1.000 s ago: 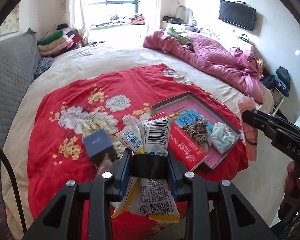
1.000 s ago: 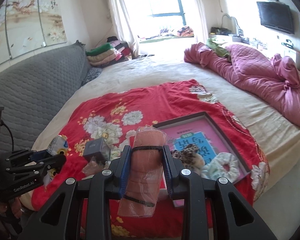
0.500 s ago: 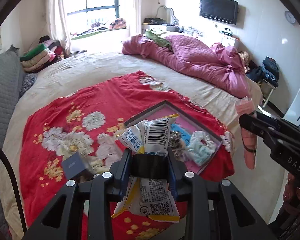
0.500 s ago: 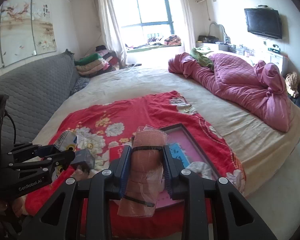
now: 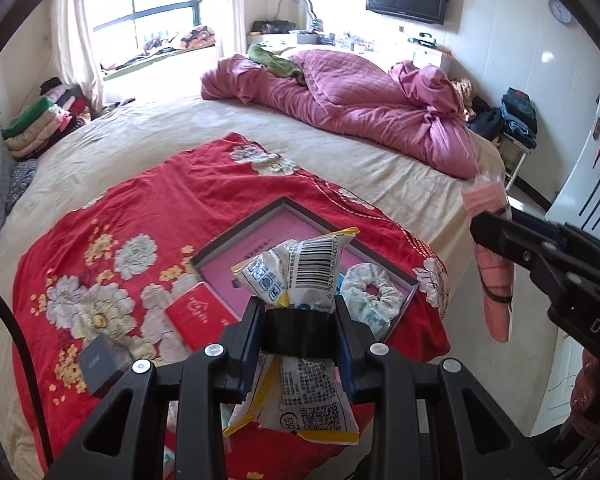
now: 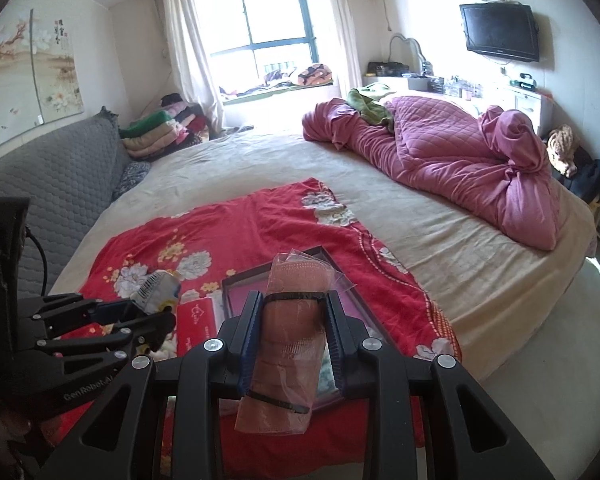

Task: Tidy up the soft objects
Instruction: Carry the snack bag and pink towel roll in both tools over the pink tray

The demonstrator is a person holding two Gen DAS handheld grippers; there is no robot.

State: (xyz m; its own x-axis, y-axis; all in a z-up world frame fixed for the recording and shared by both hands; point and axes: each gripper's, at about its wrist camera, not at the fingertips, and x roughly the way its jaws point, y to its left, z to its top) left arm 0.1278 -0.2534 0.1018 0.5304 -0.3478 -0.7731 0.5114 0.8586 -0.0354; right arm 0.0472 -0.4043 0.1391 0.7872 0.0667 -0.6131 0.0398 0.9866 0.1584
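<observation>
My left gripper [image 5: 300, 320] is shut on a white and yellow snack bag [image 5: 300, 272] with a barcode, held in the air above the near edge of the bed. My right gripper [image 6: 292, 320] is shut on a pink bagged roll [image 6: 290, 332] with black bands. That roll also shows in the left wrist view [image 5: 494, 280], and the snack bag in the right wrist view [image 6: 156, 290]. Below lies a dark-framed pink tray [image 5: 256, 236] on a red floral blanket [image 5: 148, 208]. A pale scrunchie [image 5: 372, 296] lies in the tray.
A red booklet [image 5: 204, 314] and a small dark box [image 5: 100, 364] lie on the blanket left of the tray. A crumpled pink quilt [image 5: 360, 108] covers the far right of the bed. A grey sofa [image 6: 60, 184] stands at the left, with folded clothes [image 6: 156, 136] beyond it.
Both grippers have pulled back and risen from the bed, each keeping its hold. The tray and blanket now look smaller and farther away.
</observation>
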